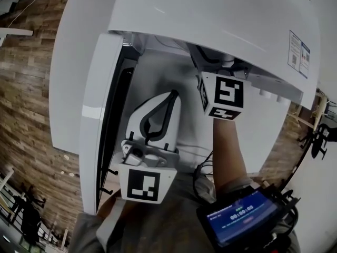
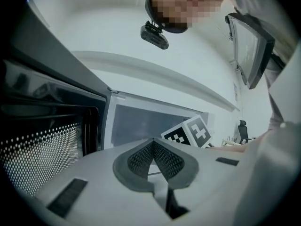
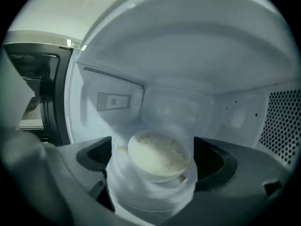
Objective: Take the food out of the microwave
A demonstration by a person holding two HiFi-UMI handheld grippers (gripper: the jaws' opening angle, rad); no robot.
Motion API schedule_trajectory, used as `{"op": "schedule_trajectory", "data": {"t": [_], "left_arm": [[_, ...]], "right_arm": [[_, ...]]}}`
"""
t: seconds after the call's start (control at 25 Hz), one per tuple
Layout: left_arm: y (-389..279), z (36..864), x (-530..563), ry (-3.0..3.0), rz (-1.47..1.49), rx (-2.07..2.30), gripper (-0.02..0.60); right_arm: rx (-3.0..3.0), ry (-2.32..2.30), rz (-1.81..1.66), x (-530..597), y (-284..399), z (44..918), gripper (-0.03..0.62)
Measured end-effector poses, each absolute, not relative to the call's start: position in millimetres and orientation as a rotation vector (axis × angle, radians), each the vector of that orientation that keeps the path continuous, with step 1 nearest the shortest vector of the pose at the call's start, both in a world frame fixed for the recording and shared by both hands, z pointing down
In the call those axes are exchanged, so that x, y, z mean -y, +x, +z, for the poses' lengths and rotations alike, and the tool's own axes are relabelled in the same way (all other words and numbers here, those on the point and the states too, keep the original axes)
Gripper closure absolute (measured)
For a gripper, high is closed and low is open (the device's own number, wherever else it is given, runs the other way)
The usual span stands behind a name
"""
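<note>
A white microwave (image 1: 210, 15) stands with its door (image 1: 100, 115) swung open at the left. Inside the pale cavity (image 3: 188, 98) sits a round bowl of whitish food (image 3: 157, 154) on a clear dish. My right gripper (image 3: 155, 163) reaches into the cavity, its jaws wide apart on either side of the bowl; no pad visibly presses on it. From the head view only its marker cube (image 1: 221, 96) shows. My left gripper (image 1: 169, 98) hangs just outside beside the door, jaws shut with nothing between them, pads meeting at the tip (image 2: 153, 143).
The door's dark perforated window (image 2: 42, 149) is close on the left gripper's left. A screen device (image 1: 239, 217) is strapped to the right forearm. Wooden flooring (image 1: 26, 88) lies to the left, and a black chair (image 1: 318, 136) stands at the far right.
</note>
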State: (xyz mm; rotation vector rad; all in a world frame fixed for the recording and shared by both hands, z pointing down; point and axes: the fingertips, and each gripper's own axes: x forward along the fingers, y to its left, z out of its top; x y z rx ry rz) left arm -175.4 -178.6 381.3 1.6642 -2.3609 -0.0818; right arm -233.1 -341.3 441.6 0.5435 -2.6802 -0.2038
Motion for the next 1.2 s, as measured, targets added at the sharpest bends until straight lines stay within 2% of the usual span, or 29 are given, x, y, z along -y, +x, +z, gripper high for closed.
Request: {"op": "schedule_trajectory", "data": {"t": [0.2, 0.28, 0.32, 0.92, 1.08, 1.2], "left_arm": [[-178.2, 379.9, 176.8, 1.662, -0.086, 2.367, 0.575], [-178.9, 381.5, 174.3, 1.656, -0.080, 2.365, 0.575], [-179.4, 381.9, 173.1, 1.654, -0.078, 2.365, 0.575], [-166.5, 373.2, 175.3, 1.704, -0.084, 2.346, 0.575], [-163.5, 374.5, 173.2, 1.698, -0.075, 2.344, 0.575], [-160.4, 376.5, 171.8, 1.691, -0.073, 2.340, 0.575]], "right_arm": [[2.653, 0.573, -0.068, 360.3, -238.7, 461.7, 0.042], [2.646, 0.599, -0.065, 364.5, -238.9, 463.1, 0.060], [2.646, 0.608, -0.070, 365.3, -238.6, 462.6, 0.094], [2.660, 0.510, -0.095, 332.6, -210.0, 465.2, 0.094], [2.685, 0.462, -0.010, 331.2, -218.0, 461.4, 0.042], [2.680, 0.497, 0.021, 337.5, -223.6, 460.7, 0.039]]}}
